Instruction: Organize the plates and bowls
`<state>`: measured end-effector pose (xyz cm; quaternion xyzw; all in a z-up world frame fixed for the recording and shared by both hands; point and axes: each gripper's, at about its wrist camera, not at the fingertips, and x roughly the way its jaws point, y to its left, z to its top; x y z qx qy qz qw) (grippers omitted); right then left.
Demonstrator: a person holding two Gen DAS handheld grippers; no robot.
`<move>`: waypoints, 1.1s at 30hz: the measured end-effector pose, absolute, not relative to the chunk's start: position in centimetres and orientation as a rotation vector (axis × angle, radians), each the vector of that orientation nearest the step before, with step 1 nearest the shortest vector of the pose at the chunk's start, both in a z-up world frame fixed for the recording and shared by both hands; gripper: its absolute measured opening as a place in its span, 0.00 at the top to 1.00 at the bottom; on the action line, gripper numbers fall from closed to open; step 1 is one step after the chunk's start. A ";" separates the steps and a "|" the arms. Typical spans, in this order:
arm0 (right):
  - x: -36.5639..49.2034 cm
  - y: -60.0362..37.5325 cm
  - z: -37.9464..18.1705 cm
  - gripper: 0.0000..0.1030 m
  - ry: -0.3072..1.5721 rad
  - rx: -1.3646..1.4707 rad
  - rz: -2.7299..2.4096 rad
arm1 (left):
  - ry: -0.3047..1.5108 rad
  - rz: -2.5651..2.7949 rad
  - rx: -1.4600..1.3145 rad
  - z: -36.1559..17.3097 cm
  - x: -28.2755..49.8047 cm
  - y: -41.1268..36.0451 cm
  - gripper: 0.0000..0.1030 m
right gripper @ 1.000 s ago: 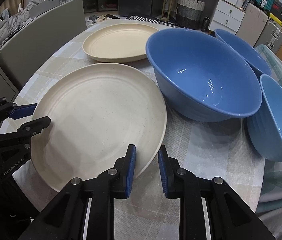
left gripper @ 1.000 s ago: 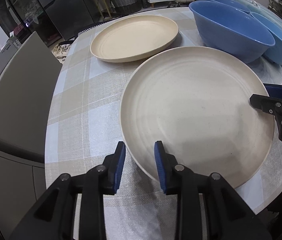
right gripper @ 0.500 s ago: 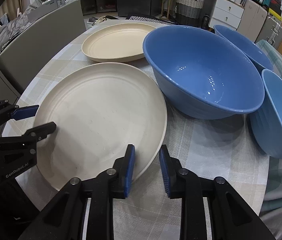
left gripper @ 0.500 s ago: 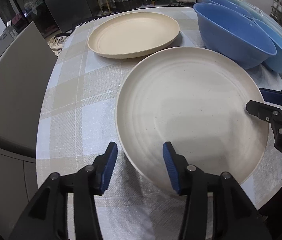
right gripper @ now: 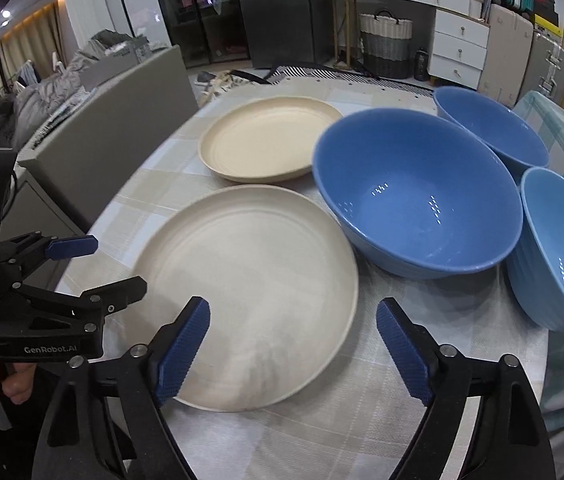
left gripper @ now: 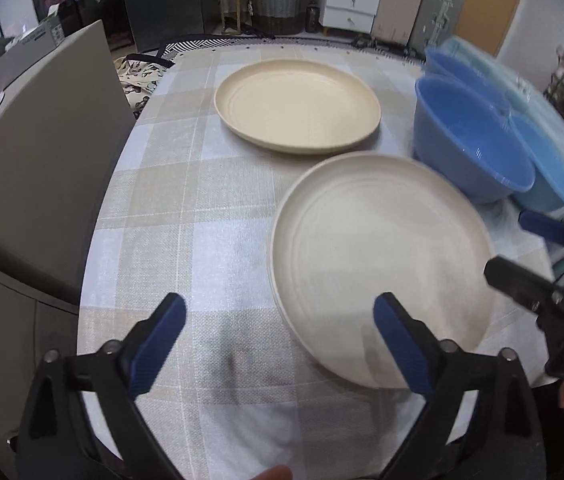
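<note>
Where visible: two plates [right gripper: 247, 280], three bowls [right gripper: 422, 200]

left wrist: near table edge, facing across | right wrist: likewise | shared: near plate [left gripper: 378, 256] [right gripper: 249, 288]

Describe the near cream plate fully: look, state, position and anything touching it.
The near cream plate is round, matte off-white, with a raised rim and faint concentric rings; it is empty. It lies flat on the checked tablecloth, in front of the second cream plate and beside the large blue bowl. Both the left gripper and right gripper are open, gripping nothing.
</note>
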<state>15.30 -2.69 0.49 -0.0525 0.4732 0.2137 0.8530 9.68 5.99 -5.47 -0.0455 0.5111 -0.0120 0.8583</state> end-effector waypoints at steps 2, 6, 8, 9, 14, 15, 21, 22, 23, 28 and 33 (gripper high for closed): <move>15.1 -2.5 1.6 0.06 0.967 -0.105 0.458 | 1.049 -0.029 -0.140 -4.6 9.4 6.9 0.02; 15.1 -2.9 3.8 0.01 0.912 -0.094 0.458 | 1.000 -0.003 -0.177 -3.4 9.1 8.4 0.00; 15.2 -2.8 4.9 0.01 0.889 -0.092 0.454 | 0.995 0.011 -0.191 -3.2 9.1 9.0 0.00; 15.3 -2.9 5.2 0.01 0.882 -0.091 0.456 | 0.989 0.018 -0.195 -3.0 9.1 9.3 0.00; 15.9 -2.7 6.8 0.01 0.844 -0.091 0.463 | 0.952 0.041 -0.205 -1.7 9.4 10.2 0.00; 16.1 -2.7 7.1 0.01 0.841 -0.091 0.464 | 0.945 0.047 -0.210 -1.4 9.7 10.4 0.00; 17.8 -2.7 9.0 0.01 0.800 -0.095 0.468 | 0.899 0.072 -0.216 0.5 11.2 11.1 0.00; 18.2 -2.8 9.2 0.01 0.799 -0.088 0.465 | 0.891 0.077 -0.217 0.7 11.5 11.2 0.00; 18.6 -2.8 9.4 0.01 0.800 -0.084 0.464 | 0.884 0.081 -0.218 1.0 11.8 11.3 0.00; 20.9 -3.0 10.0 0.01 0.807 -0.066 0.457 | 0.862 0.091 -0.227 1.9 13.7 11.9 0.00; 23.4 -2.6 10.5 0.01 0.814 -0.062 0.444 | 0.850 0.103 -0.227 2.2 16.0 12.4 0.00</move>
